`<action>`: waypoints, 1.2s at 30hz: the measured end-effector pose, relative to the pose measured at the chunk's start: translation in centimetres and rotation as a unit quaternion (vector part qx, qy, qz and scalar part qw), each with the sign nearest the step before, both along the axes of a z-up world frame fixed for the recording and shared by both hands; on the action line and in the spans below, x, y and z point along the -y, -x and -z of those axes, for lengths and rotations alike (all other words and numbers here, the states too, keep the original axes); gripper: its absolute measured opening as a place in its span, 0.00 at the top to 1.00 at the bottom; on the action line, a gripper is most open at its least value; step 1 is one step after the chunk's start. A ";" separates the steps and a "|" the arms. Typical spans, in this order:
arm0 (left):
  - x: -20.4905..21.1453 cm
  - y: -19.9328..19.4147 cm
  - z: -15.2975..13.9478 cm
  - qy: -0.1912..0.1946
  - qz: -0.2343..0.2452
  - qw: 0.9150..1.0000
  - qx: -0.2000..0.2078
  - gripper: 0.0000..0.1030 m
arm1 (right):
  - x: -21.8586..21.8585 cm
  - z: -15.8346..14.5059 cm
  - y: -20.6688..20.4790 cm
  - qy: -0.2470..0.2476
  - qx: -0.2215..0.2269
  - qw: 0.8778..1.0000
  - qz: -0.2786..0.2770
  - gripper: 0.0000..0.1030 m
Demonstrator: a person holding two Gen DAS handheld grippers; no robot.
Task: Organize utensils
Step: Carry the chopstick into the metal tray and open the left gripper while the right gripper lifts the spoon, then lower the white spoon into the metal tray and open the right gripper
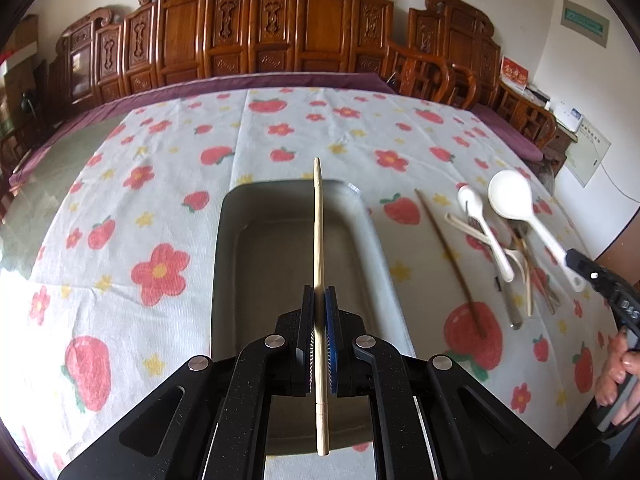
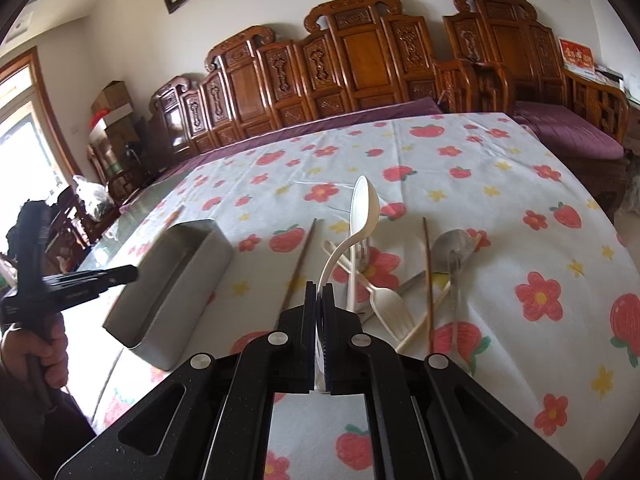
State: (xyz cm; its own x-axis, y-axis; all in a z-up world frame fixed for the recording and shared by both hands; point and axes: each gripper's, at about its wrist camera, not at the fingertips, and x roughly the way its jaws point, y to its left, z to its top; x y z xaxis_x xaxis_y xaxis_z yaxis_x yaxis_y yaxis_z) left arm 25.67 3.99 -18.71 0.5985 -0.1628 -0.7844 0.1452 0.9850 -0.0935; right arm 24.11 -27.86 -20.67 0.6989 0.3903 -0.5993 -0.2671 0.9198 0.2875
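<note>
Here, left gripper [image 1: 319,304] clamped on a pale wooden chopstick [image 1: 318,248], held above the rectangular grey metal tray [image 1: 228,240]. Right gripper [image 2: 319,300] pinches a cream plastic spoon [image 2: 362,216] by its handle, raised right of the tray; only the right wrist view shows a white plastic fork [image 2: 386,306] and metal spoon [image 2: 452,246] lying beyond.

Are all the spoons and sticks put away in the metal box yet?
Not yet. The metal tray looks empty. The left claw holds a chopstick above it, and the right claw holds a white spoon. The fork, metal spoon and other chopsticks wait on the tablecloth.
</note>
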 end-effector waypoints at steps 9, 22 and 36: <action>-1.2 -0.8 1.3 0.001 -0.008 1.000 -0.029 0.96 | -4.2 -1.5 1.0 0.027 0.004 0.999 -0.032 0.97; -4.3 0.6 -3.1 0.007 -0.018 0.999 0.029 0.96 | -13.5 -3.6 1.6 0.042 0.005 0.994 -0.098 0.96; -7.4 0.8 -4.9 0.018 -0.040 0.998 0.051 0.96 | -21.8 -0.3 -1.3 0.055 -0.041 0.988 -0.136 0.96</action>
State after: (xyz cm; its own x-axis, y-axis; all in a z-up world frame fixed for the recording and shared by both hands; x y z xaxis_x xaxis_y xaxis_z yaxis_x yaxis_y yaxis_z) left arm 24.87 11.44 -13.85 0.6872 -0.1387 -0.7131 0.0771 0.9900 -0.1182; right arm 25.37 -6.04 -20.34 0.5245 0.4864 -0.6988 -0.4897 0.8438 0.2197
